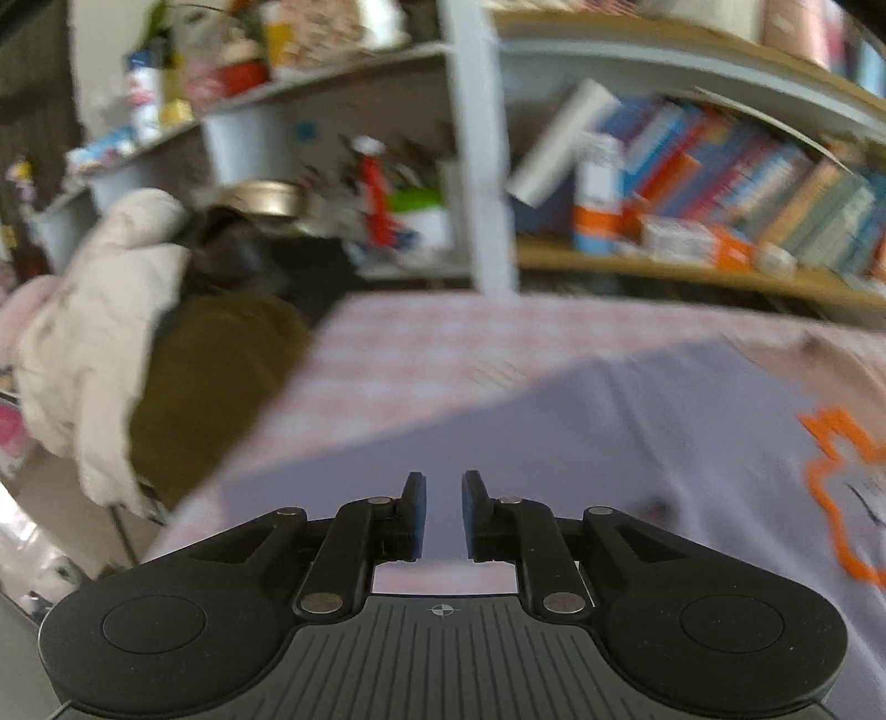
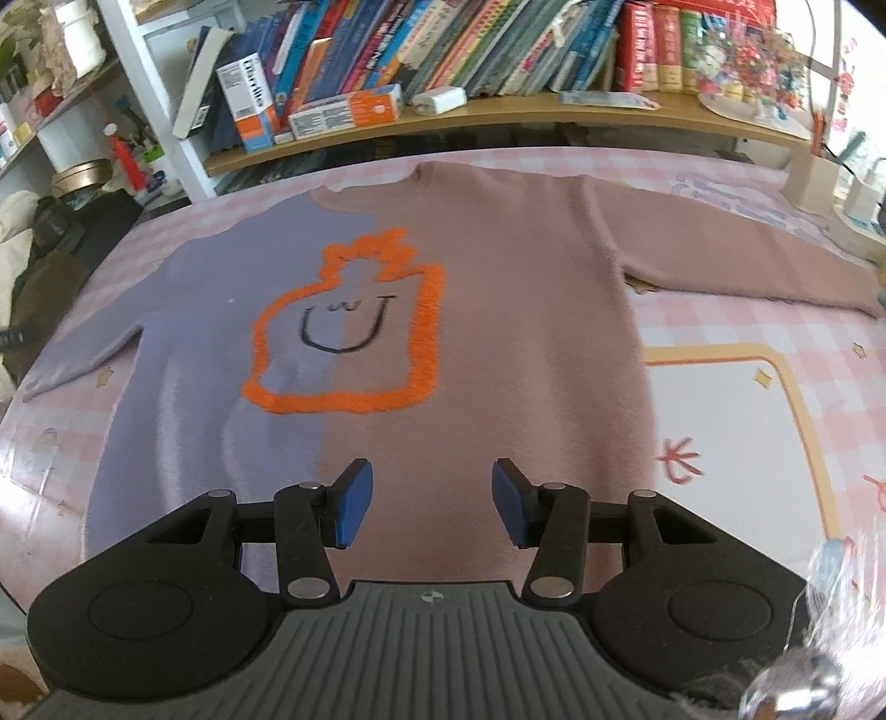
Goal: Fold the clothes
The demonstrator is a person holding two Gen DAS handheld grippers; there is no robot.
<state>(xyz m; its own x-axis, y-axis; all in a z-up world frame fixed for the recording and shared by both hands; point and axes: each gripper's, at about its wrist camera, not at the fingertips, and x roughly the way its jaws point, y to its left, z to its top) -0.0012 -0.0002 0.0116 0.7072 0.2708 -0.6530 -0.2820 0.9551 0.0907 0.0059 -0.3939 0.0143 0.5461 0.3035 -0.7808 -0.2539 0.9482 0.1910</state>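
A two-tone sweater (image 2: pixel 498 310), lavender on its left half and dusty pink on its right, lies flat and face up on the pink checked tablecloth (image 2: pixel 720 421). Both sleeves are spread out, and an orange outline with a smiling face marks the chest. My right gripper (image 2: pixel 432 498) hovers over the lower middle of the sweater, open, with nothing between its blue pads. In the blurred left wrist view, the lavender side of the sweater (image 1: pixel 609 432) fills the right. My left gripper (image 1: pixel 443 498) is above its edge with a narrow gap between the pads and nothing in it.
A bookshelf (image 2: pixel 443 50) packed with books runs along the table's far edge. Off the table's left end, a cream jacket (image 1: pixel 99 332) and an olive garment (image 1: pixel 210 376) are heaped on a chair. Crinkled clear plastic (image 2: pixel 803 664) shows at the near right corner.
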